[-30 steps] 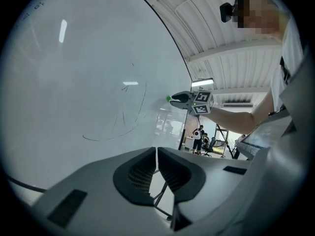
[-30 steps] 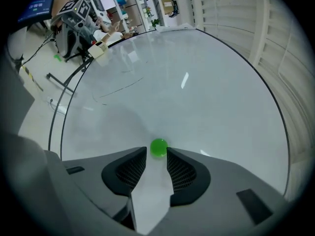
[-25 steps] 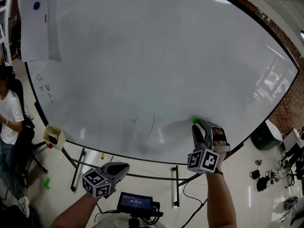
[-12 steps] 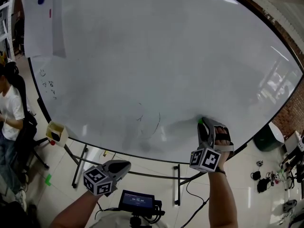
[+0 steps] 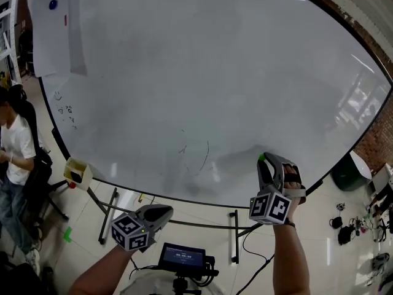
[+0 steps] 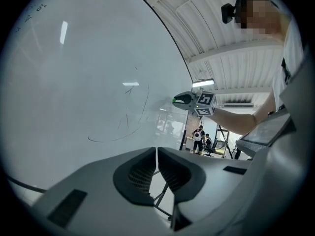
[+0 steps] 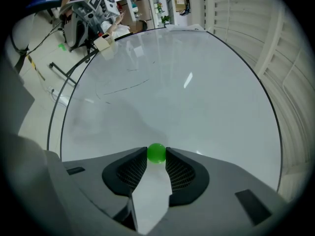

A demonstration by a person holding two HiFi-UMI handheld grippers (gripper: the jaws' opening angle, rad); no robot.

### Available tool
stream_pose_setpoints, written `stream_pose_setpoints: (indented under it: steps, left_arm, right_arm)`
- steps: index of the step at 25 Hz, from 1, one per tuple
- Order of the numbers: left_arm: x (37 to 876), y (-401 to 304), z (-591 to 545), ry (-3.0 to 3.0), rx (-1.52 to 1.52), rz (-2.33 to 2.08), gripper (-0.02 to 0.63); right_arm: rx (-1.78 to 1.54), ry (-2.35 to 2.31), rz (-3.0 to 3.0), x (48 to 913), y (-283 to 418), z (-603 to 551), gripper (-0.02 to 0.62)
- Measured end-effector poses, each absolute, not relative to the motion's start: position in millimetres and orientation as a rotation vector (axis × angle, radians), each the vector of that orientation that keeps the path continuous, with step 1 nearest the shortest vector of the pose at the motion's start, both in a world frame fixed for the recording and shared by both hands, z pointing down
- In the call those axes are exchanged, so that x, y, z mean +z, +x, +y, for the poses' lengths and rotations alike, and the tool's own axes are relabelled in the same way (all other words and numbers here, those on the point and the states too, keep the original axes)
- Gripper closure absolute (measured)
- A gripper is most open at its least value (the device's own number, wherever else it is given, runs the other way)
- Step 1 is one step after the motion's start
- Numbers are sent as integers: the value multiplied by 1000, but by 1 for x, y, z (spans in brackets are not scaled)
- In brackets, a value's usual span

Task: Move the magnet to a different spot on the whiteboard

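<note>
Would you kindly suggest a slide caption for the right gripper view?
Right gripper, its jaws having just been closing, pinches the green magnet sitting on the whiteboard.

The left tool and right tool are pale grey, with dark ribbed pads and black-and-white marker cubes. The shirt is white.

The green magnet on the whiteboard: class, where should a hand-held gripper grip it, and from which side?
Grip the green magnet by its opposite rounded sides, coming straight at the whiteboard face: it is a small knob standing proud of the board.
</note>
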State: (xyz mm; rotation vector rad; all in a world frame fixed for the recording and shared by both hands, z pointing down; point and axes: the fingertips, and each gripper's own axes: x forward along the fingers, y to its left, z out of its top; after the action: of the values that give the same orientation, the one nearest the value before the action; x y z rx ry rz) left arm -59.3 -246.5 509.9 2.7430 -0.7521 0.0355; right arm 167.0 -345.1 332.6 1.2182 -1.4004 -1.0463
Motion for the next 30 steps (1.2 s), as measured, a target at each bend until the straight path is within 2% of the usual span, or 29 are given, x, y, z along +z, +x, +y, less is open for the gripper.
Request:
stream_pose_setpoints:
  steps: [6, 14, 30]
  left_arm:
    - [504, -55, -239, 2763, 24, -765, 580]
    - [507, -54, -228, 2751, 36, -795, 580]
    - [506, -36, -211, 2786, 95, -804, 581]
  right_arm:
    - [-884, 1352, -1710, 331, 168, -325, 448]
    - [-509, 1492, -2219, 343, 173, -298, 448]
    - [-240, 1430, -2583, 381, 168, -245, 448]
